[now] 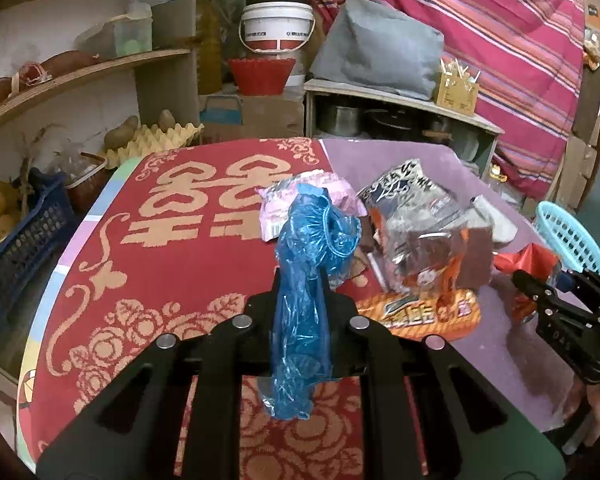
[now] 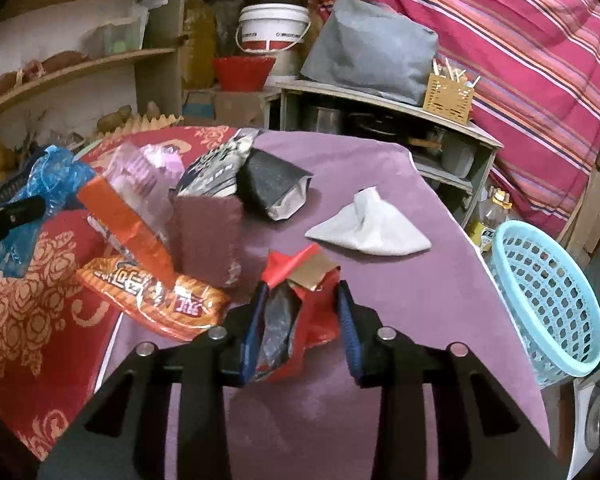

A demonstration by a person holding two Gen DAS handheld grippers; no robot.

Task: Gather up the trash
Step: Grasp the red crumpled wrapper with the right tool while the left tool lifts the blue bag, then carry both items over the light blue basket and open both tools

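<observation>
**A:** Where are you working?

**B:** I'm standing over a cluttered table [image 2: 380, 168] that is wearing a red patterned cloth [image 1: 112, 264] on its left half and a purple one on its right, with shelves and a striped curtain behind. I'm taking the light blue basket [image 2: 548, 304] at the table's right edge as my landmark.

**A:** What are you holding?

**B:** Farthest from the basket, my left gripper [image 1: 302, 292] is pinching a crumpled blue plastic bag [image 1: 308, 272], jaws nearly shut on it, the bag hanging loose below. Toward the basket, the wrapper heap is lying between my hands: a pink packet [image 1: 296, 196], an orange snack bag [image 2: 152, 292], a maroon pad [image 2: 208, 236], a dark pouch [image 2: 272, 184]. Nearer the basket, a white tissue [image 2: 368, 228] is resting on the purple. Just beside the basket, my right gripper [image 2: 300, 320] is closing partway around a red crumpled wrapper [image 2: 300, 312], jaws still well apart.

**A:** What's worrying you?

**B:** The blue bag is slippery and dangling; it could be sliding free if I swing fast. The red wrapper is only loosely held, so it may be dropping short of the basket.

**A:** And inside the basket?

**B:** Through the holes I'm seeing nothing in it, though its bottom is hiding from me.
</observation>
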